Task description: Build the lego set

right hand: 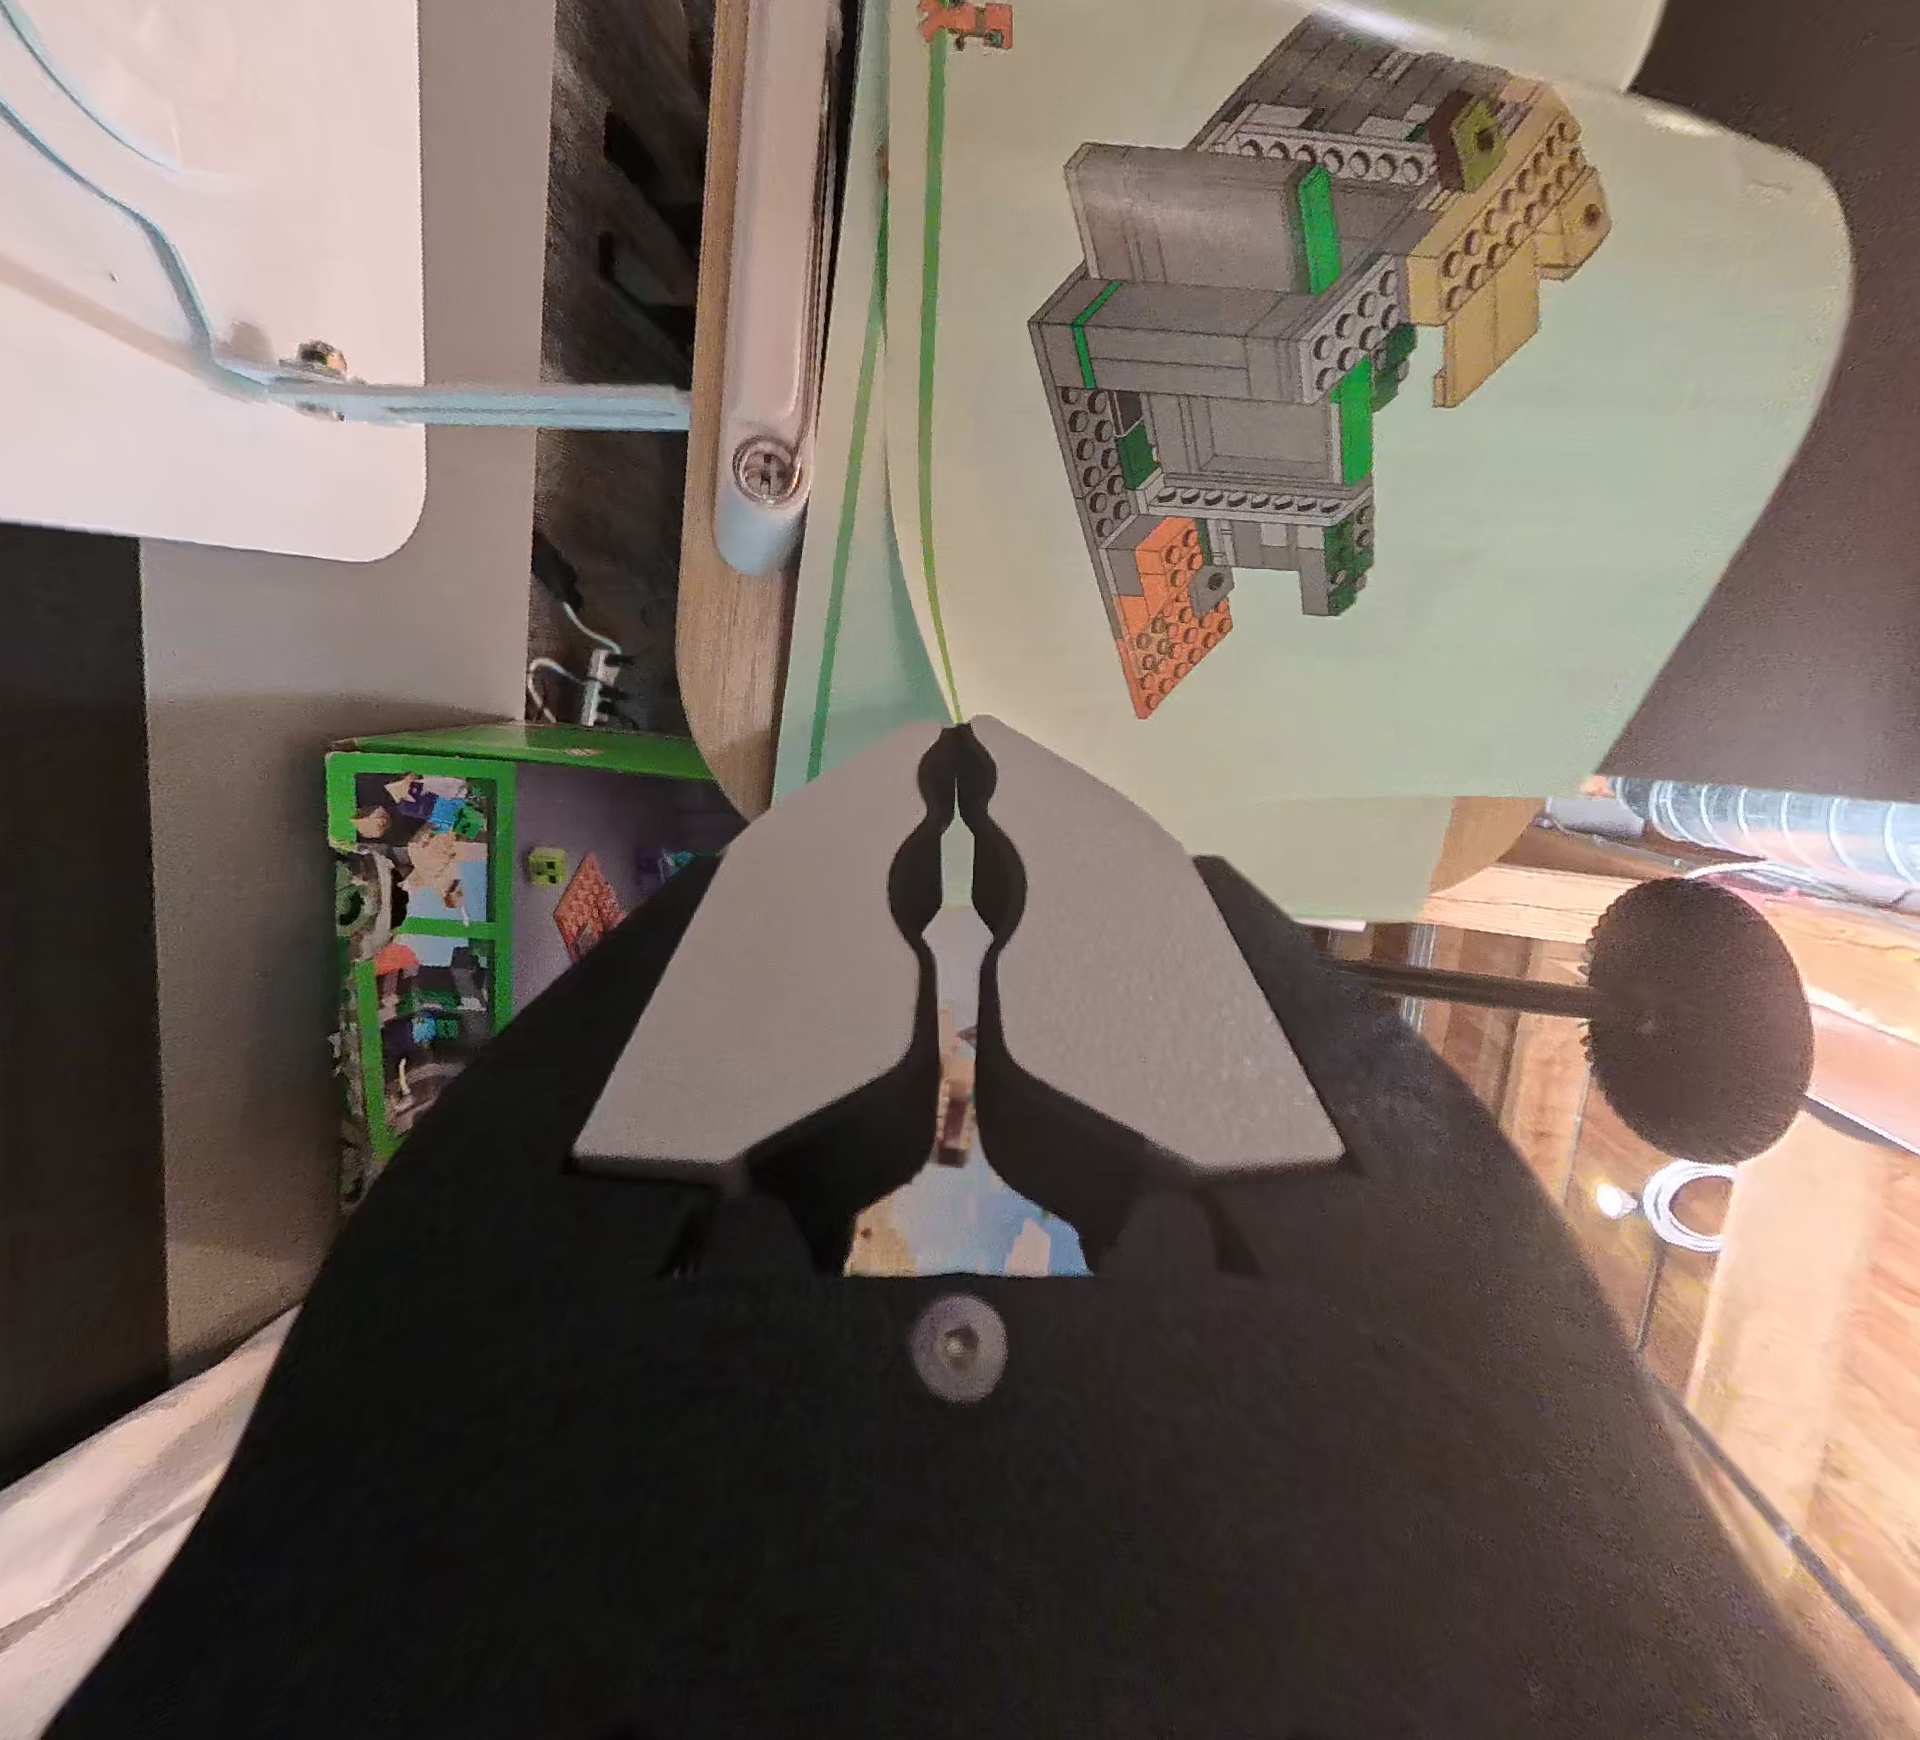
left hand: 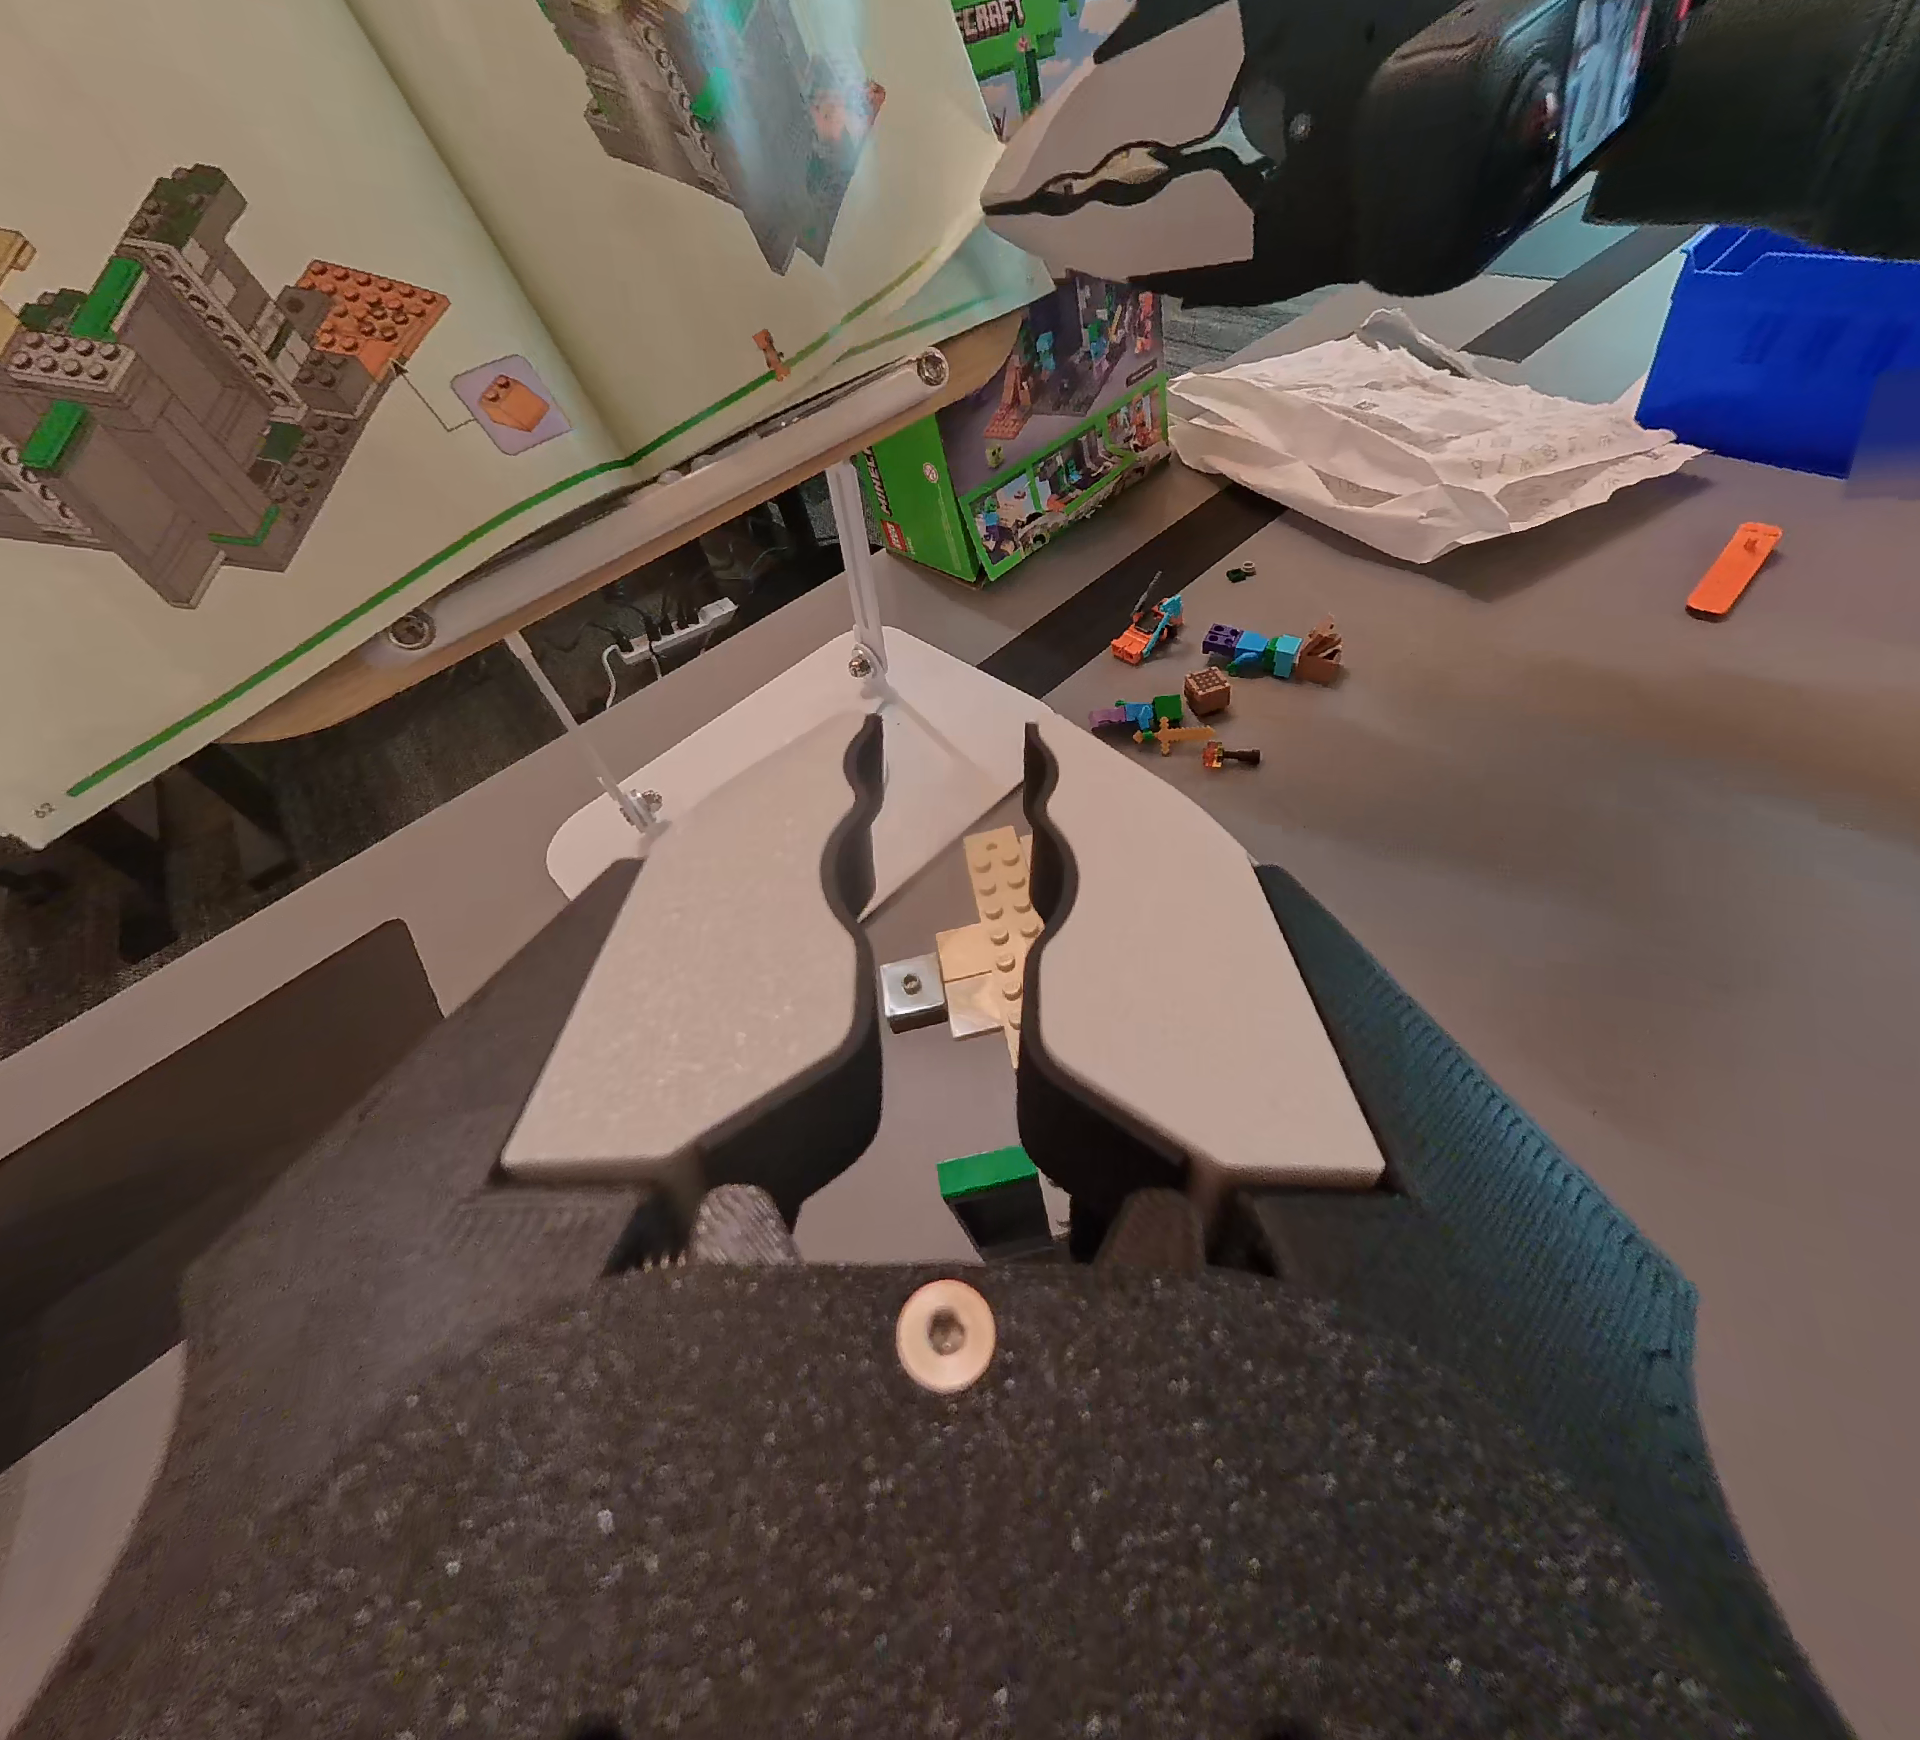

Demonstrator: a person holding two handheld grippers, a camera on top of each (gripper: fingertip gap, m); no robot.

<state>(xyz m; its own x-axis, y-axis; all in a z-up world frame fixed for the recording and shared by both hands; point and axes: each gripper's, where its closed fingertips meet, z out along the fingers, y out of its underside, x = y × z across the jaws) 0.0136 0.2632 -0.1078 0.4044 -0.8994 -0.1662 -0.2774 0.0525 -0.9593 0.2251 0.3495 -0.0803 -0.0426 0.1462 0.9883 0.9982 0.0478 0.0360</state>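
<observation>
Tan plates (left hand: 1000,921) joined in a cross, with a small grey brick (left hand: 914,994) at their side, lie on the grey desk (left hand: 1558,963) between the parted jaws of the left gripper (left hand: 951,755), which stand wide and hold nothing. A green brick (left hand: 987,1176) sits nearer the camera. Only the left wrist view shows these, along with loose little figures (left hand: 1226,672), an orange tool (left hand: 1733,570), crumpled paper (left hand: 1423,433) and a blue bin (left hand: 1787,340). The right gripper (right hand: 957,730) has its jaws pinched on the corner of a page of the instruction booklet (right hand: 1299,547), which rests open on a stand (right hand: 753,236). Both views catch the green box (right hand: 426,911).
</observation>
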